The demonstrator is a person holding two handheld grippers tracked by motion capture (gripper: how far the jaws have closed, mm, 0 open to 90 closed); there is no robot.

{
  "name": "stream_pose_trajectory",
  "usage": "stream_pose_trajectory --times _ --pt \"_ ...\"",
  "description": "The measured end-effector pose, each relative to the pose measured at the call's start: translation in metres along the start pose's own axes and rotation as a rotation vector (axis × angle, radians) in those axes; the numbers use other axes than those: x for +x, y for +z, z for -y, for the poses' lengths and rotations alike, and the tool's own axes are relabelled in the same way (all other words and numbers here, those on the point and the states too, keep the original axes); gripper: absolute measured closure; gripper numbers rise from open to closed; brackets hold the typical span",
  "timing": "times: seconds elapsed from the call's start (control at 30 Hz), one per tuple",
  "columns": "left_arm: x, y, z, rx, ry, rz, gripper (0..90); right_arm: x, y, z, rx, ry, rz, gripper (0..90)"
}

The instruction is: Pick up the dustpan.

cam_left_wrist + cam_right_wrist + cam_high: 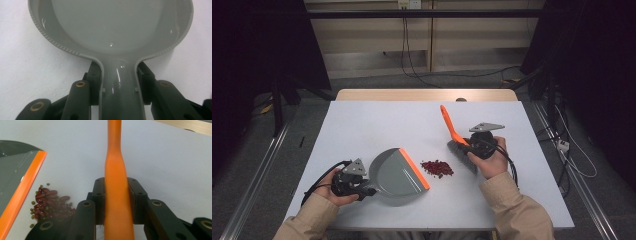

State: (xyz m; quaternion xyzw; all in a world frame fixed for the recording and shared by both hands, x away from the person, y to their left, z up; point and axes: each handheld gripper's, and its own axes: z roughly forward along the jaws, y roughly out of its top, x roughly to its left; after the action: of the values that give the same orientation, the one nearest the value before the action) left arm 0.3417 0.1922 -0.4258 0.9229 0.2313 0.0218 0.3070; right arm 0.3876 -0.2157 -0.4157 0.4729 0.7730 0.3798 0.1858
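left gripper (362,187): jaws pinch grey dustpan (399,176) handle; orange lip faces beans
right gripper (469,148): jaws clamp orange brush (455,137) handle
beans (437,168): on table (362,125), between lip and bristles, nearer the lip
sweep axis: brush toward dustpan

a pale desk (362,125) is standing on grey floor (287,145), black cables (412,65) are trailing past a beige wall (372,35), darkness flanking both sides.
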Motion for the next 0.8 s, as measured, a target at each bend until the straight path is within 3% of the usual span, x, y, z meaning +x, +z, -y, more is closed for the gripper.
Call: stream_pose_trajectory --times 0.3,0.33,0.53,0.77,0.8 --pt "-0.006 0.006 -0.007 0.013 0.033 0.03 63.9 0.011 0.002 0.002 -0.008 -0.024 0.016 71.3" --pt "-0.007 0.006 -0.008 0.023 0.038 0.019 63.9 0.013 0.002 0.002 -0.01 -0.027 0.015 71.3" --pt "-0.007 0.008 -0.009 0.009 0.026 0.041 63.8 0.026 0.005 0.002 -0.013 -0.088 0.037 71.3" --pt "-0.008 0.012 -0.01 0.006 0.015 0.057 63.7 0.021 0.003 0.004 -0.029 -0.089 0.031 69.7" --pt "-0.007 0.012 -0.01 0.018 0.028 0.058 63.7 0.019 0.003 0.004 -0.031 -0.084 0.028 67.8"
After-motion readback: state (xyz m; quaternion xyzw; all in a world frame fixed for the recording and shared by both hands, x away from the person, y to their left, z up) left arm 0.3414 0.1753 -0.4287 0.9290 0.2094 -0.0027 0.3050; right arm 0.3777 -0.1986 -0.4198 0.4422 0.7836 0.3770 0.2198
